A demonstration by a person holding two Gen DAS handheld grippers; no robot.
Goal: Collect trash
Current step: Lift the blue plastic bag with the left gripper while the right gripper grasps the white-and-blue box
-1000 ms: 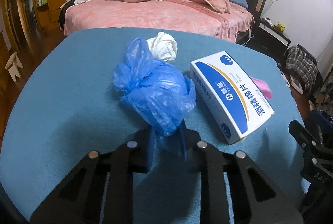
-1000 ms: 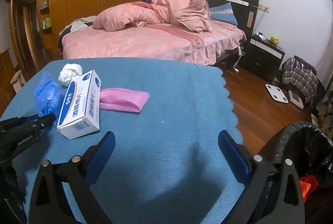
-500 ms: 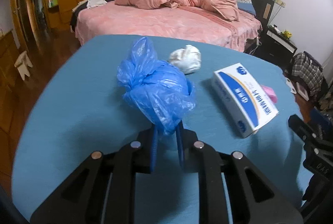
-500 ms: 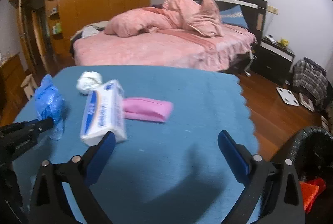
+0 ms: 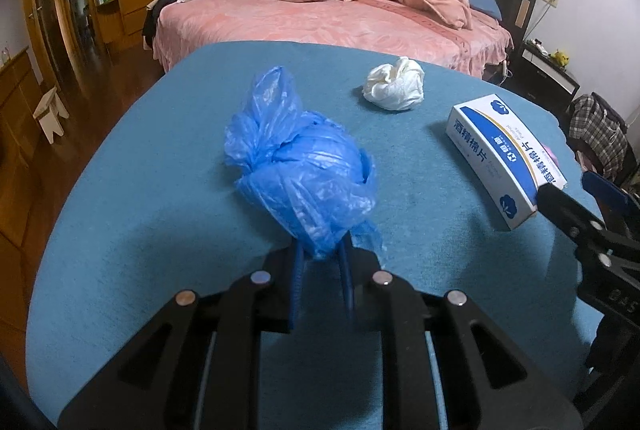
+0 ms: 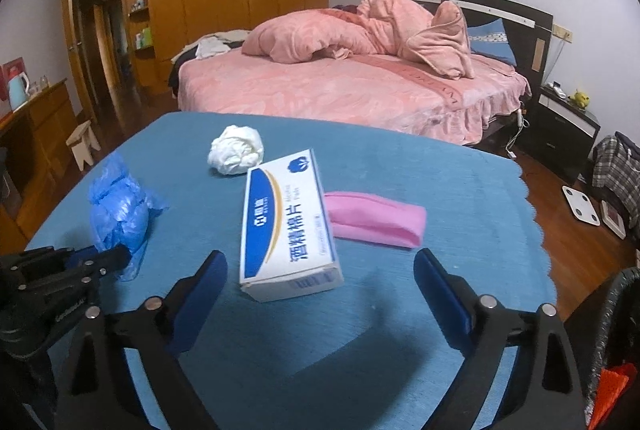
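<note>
Left wrist view: my left tool point(image 5: 320, 262) is pinched narrow on the tail of the crumpled blue plastic bag point(image 5: 304, 170), whose bulk sits just beyond the blue pads over the counter point(image 5: 140, 230), which wears a teal cloth. To the right, my right tool's near finger reaches in beside the end of the white-and-blue box point(image 5: 504, 158). Farther back lies a white wad of tissue point(image 5: 394, 88), apart from both bag and box.

From the right wrist view, my right tool point(image 6: 320, 282) stands wide and its jaws are closing, with the near end of the box point(image 6: 286, 222) between the fingers but untouched by the pads. A pink pouch point(image 6: 374, 218) lies just right of the box. The bag point(image 6: 120, 208) is at left in my left tool point(image 6: 116, 256), and the tissue wad point(image 6: 236, 150) lies beyond the box. A black bin point(image 6: 616, 350) stands at the lower right edge. Behind the counter stands a bed point(image 6: 340, 90) with a heaped pink duvet.
</note>
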